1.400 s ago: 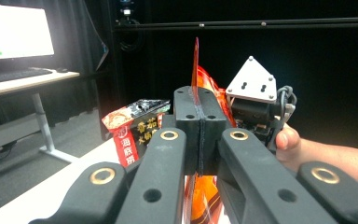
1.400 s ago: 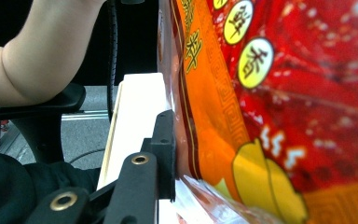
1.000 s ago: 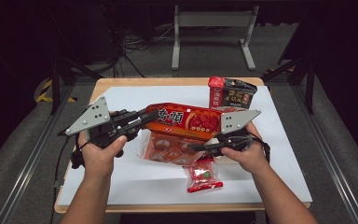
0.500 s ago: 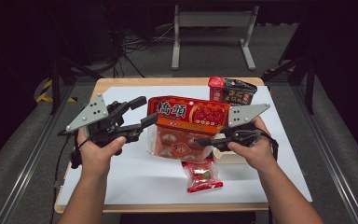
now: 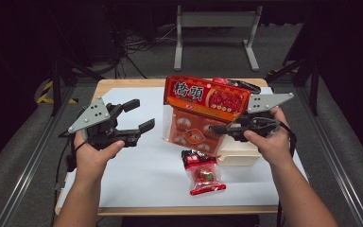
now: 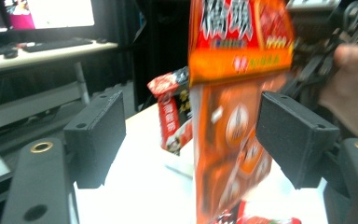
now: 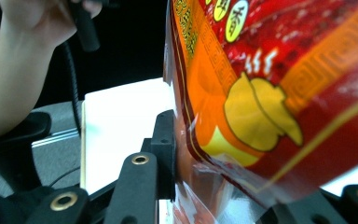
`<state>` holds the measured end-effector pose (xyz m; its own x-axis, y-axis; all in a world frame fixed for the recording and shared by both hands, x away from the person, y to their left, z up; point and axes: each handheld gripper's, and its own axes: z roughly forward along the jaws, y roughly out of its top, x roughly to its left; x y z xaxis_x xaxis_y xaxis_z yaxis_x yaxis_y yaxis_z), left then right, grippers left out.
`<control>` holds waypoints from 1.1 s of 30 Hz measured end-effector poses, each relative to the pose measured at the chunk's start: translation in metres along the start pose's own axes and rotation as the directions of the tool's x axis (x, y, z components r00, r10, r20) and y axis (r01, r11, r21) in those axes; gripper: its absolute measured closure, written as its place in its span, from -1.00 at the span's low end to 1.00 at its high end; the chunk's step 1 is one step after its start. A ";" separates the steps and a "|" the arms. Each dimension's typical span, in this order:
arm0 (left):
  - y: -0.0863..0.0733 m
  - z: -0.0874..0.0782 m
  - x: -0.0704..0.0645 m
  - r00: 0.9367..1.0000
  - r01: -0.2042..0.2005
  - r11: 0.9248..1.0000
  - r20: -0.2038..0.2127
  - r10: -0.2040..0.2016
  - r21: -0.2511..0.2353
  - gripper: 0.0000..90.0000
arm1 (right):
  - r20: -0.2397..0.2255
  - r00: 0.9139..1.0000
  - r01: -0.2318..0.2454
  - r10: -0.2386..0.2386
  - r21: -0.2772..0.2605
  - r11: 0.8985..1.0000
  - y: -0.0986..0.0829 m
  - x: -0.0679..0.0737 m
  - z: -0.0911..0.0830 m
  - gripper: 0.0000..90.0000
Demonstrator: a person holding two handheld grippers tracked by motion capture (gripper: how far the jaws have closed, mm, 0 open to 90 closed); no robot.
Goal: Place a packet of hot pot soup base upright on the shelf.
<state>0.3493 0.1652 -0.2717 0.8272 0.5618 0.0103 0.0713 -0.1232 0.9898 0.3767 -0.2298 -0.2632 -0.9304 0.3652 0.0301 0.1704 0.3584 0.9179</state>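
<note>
Jaws of the right gripper point(image 5: 216, 128) clamp the orange snack bag point(image 5: 203, 111), holding it upright above the white table point(image 5: 146, 175). Left gripper point(image 5: 142, 117) hangs open beside it, apart. Small red packet point(image 5: 202, 172) lies below.

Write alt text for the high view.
The right tool holds a large orange-red plastic snack bag upright above the white table. The left tool is open beside it. A small red sachet lies below.
</note>
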 end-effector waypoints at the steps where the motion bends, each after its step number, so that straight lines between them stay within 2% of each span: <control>1: -0.002 0.000 0.001 1.000 0.002 1.000 -0.004 -0.002 0.008 -0.48 | 0.012 1.000 -0.005 0.005 -0.003 1.000 0.001 -0.002 -0.002 0.57; 6: -0.010 0.000 0.009 0.999 0.029 0.999 -0.018 -0.028 0.032 -0.50 | 0.070 0.997 -0.023 0.023 0.001 1.000 0.003 -0.010 -0.013 0.57; 9: -0.016 -0.001 0.017 0.998 0.046 0.998 -0.041 -0.044 0.048 -0.52 | 0.115 0.993 -0.036 0.035 0.002 0.999 0.003 -0.015 -0.021 0.57; 15: -0.024 -0.001 0.025 0.996 0.056 0.996 -0.067 -0.051 0.071 -0.53 | 0.156 0.987 -0.048 0.049 -0.009 0.999 0.002 -0.023 -0.030 0.57; 16: -0.025 -0.001 0.026 0.996 0.060 0.995 -0.071 -0.055 0.073 -0.53 | 0.181 0.982 -0.051 0.052 -0.010 0.999 0.001 -0.026 -0.034 0.57; 20: -0.030 -0.002 0.031 0.994 0.064 0.994 -0.091 -0.056 0.090 -0.54 | 0.207 0.977 -0.059 0.060 -0.012 0.998 -0.001 -0.029 -0.039 0.57; 23: -0.034 -0.002 0.034 0.992 0.061 0.993 -0.113 -0.049 0.105 -0.54 | 0.246 0.967 -0.069 0.070 -0.011 0.998 -0.004 -0.033 -0.046 0.57; 25: -0.035 -0.002 0.035 0.992 0.064 0.992 -0.117 -0.051 0.108 -0.54 | 0.252 0.965 -0.070 0.071 -0.011 0.997 -0.005 -0.033 -0.047 0.57; 26: -0.036 -0.002 0.036 0.991 0.065 0.992 -0.119 -0.052 0.108 -0.54 | 0.269 0.960 -0.075 0.075 -0.010 0.997 -0.006 -0.035 -0.050 0.57; 28: -0.037 -0.001 0.037 0.991 0.070 0.992 -0.119 -0.056 0.110 -0.54 | 0.275 0.959 -0.074 0.074 -0.010 0.997 -0.006 -0.035 -0.051 0.57; 33: -0.038 -0.001 0.037 0.991 0.072 0.991 -0.118 -0.059 0.112 -0.55 | 0.313 0.947 -0.080 0.079 -0.009 0.997 -0.010 -0.039 -0.058 0.57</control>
<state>0.3771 0.1913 -0.3087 0.7501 0.6606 -0.0315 0.1932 -0.1732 0.9658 0.3925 -0.2971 -0.2505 -0.7657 0.6427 -0.0231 0.2413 0.3204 0.9160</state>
